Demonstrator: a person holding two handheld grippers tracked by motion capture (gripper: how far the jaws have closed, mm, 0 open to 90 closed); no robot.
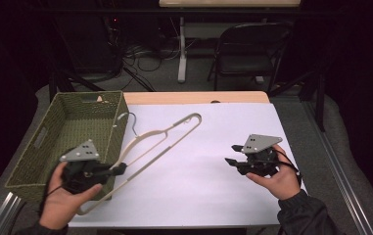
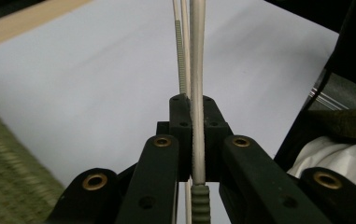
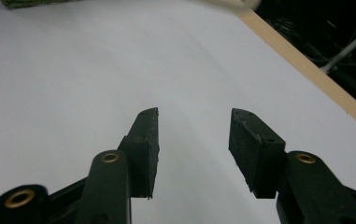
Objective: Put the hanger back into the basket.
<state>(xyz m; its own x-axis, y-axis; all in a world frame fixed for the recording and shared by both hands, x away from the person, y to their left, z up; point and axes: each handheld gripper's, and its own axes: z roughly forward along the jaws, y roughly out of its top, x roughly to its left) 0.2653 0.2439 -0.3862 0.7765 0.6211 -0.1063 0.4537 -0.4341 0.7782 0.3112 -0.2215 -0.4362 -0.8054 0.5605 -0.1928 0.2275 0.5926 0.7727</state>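
We see the cream hanger point(image 1: 160, 139) lying left of centre on the white sheet point(image 1: 213, 161), its lower bar pinched between the closed jaws of the left gripper point(image 1: 120, 169). A green woven basket point(image 1: 37, 156) sits at far left. The right gripper point(image 1: 233, 154) hovers at right, jaws spread wide, holding nothing.

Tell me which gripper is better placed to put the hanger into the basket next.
Probably the left gripper: its jaws are already shut on the hanger, right beside the basket. The right gripper is open, holds nothing, and sits over the white sheet, away from both.
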